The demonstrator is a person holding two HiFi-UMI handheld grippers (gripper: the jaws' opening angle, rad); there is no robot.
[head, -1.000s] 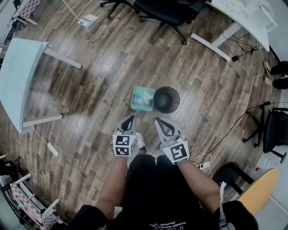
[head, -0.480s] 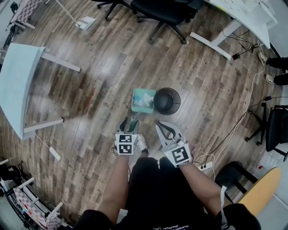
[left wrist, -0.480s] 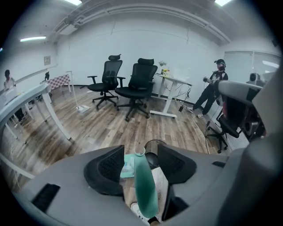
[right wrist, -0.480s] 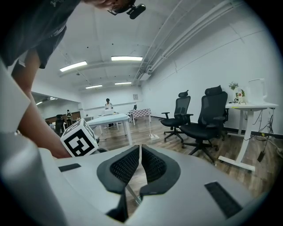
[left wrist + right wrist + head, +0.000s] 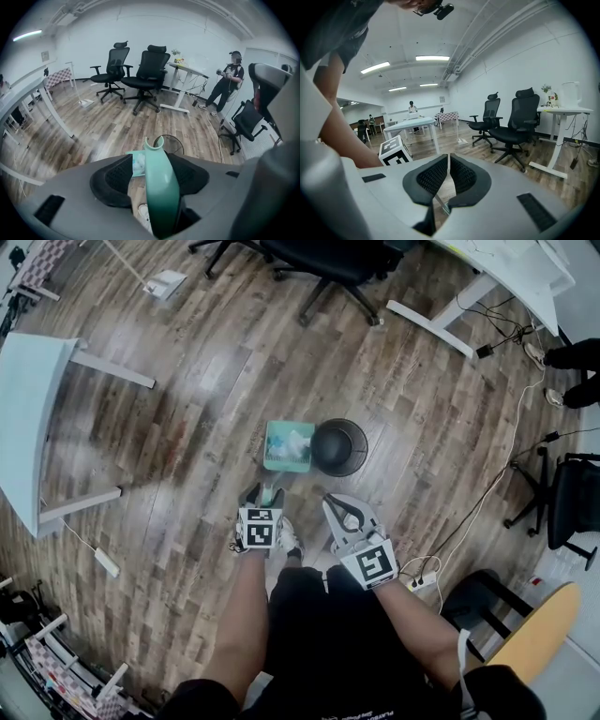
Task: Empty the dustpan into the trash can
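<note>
A teal dustpan (image 5: 288, 444) with white scraps in it rests on the wooden floor, right beside the black mesh trash can (image 5: 339, 446). Its long teal handle (image 5: 159, 187) rises between the jaws of my left gripper (image 5: 262, 493). Those jaws have just been opening, and the left pad (image 5: 112, 180) stands clear of the handle. In the left gripper view, the pan (image 5: 137, 164) and the trash can (image 5: 176, 144) show beyond the left gripper (image 5: 151, 172). My right gripper (image 5: 339, 505) hovers right of the handle, shut and empty, its (image 5: 448, 161) pads meeting at the tips.
White tables stand at the left (image 5: 28, 418) and the far right (image 5: 506, 277). Black office chairs (image 5: 328, 263) are at the back. Cables and a power strip (image 5: 422, 582) lie on the floor at the right. A person (image 5: 228, 84) stands far off.
The left gripper has sunk toward the floor along the handle and its jaws have opened. The dustpan has come down beside the trash can. The right gripper dropped slightly.
</note>
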